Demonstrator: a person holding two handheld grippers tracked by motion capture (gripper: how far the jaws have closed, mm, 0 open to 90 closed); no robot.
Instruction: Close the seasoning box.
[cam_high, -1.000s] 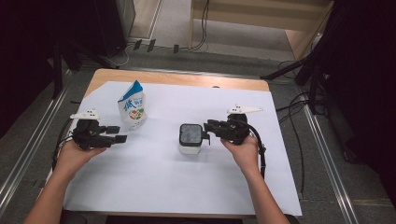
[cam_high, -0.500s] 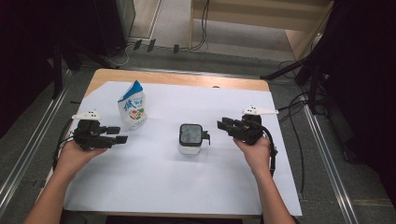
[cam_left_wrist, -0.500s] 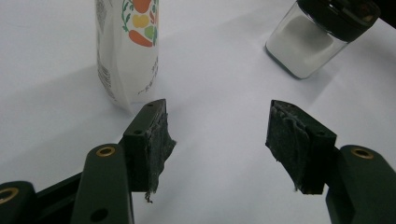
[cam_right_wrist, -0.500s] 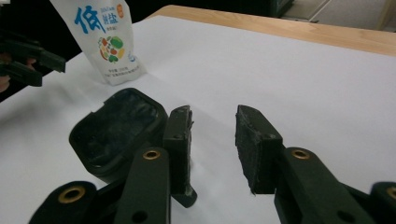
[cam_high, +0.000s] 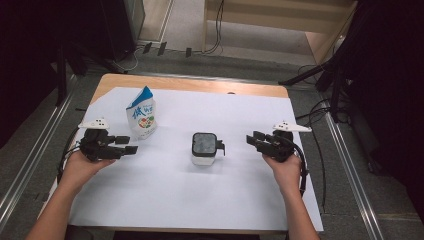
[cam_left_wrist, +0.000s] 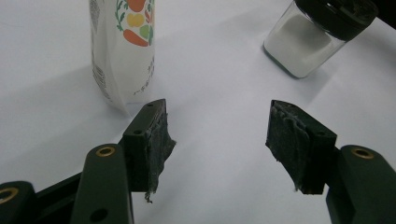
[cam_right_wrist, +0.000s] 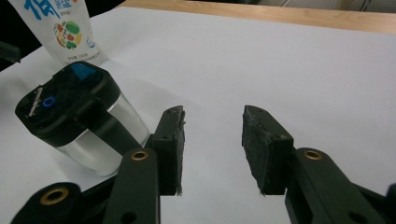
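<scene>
1. The left tongs are near the left edge of the desk, with the jaws wide apart and nothing between them.
2. The right tongs are near the right edge, also open and empty.
3. A jar with a black lid stands in the middle of the white sheet, apart from both tongs.
4. A pouch stands upright toward the far left corner.

The high view looks down from overhead; both low, close gripper views share the jar.
</scene>
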